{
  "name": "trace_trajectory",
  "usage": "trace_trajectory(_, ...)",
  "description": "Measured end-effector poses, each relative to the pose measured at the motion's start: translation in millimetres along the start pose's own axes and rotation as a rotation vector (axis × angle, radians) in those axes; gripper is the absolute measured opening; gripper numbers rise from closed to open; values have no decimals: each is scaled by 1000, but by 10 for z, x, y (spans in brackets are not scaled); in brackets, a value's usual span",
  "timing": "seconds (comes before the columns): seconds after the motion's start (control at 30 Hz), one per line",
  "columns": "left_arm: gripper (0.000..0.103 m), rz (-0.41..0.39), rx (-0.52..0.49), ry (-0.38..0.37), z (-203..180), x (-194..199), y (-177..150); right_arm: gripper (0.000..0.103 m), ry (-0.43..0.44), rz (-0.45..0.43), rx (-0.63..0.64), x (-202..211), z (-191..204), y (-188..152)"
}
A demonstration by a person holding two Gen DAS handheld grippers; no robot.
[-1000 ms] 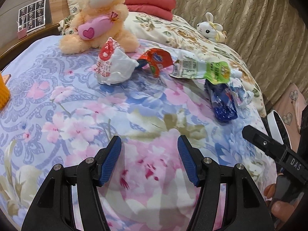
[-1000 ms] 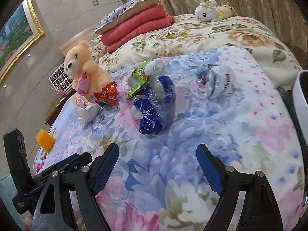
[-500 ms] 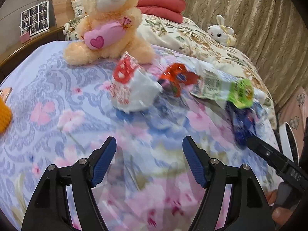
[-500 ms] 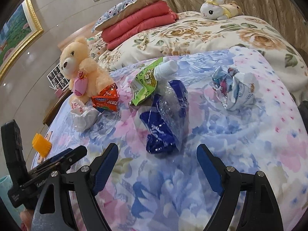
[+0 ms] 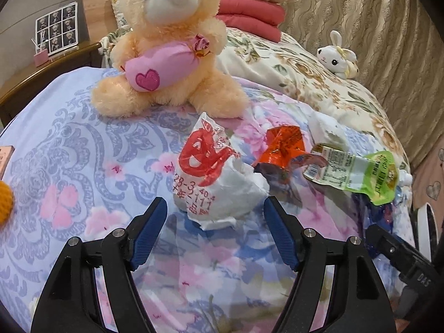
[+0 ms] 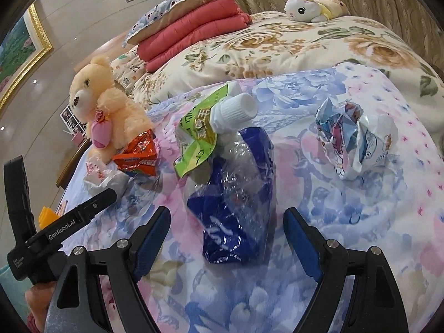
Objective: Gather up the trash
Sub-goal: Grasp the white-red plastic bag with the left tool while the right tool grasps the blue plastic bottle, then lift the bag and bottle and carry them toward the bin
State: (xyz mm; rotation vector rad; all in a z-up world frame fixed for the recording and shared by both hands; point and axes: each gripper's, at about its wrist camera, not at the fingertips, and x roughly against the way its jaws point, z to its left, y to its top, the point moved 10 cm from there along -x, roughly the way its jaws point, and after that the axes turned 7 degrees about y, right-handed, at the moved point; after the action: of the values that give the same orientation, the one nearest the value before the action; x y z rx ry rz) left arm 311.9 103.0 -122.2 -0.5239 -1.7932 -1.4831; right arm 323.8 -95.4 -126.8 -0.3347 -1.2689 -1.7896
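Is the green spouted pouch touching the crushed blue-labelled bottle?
Touching. The right wrist view shows the green pouch overlapping the top of the crushed bottle, its white cap resting against the bottle's upper end.

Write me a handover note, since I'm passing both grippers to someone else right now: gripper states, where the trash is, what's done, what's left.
Left gripper: jaws just opened wider, empty, lined up on the white crumpled wrapper in front of the teddy bear.
Right gripper: open, empty, blue plastic bag lying between its fingers, not gripped.
Other trash on the bedspread: orange snack packet, green spout pouch, crumpled cartoon wrapper.
Done: nothing collected yet.
Left: grab all five pieces. No bin clearly in view.
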Motion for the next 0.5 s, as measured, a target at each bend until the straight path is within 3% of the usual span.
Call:
trace_trajectory(0.03, 62, -3, -3, -2, -9, -11, 0, 84, -5, 2, 4, -7, 2, 0)
trace_trajectory(0.07, 46, 0, -13, -8, -26, -23, -7, 80, -11, 2, 13, -11, 7, -1)
trace_trajectory(0.1, 41, 8, -22, -16, -48, -39, -11, 75, -15, 1, 24, -10, 18, -3)
trace_trajectory(0.17, 36, -5, -35, -19, -66, -13, -6, 42, -23, 10, 34, -11, 15, -31)
trace_trajectory(0.5, 32, -17, -53, -100, -270, 326, -268, 39, 4, -15, 3, 312, -73, -197)
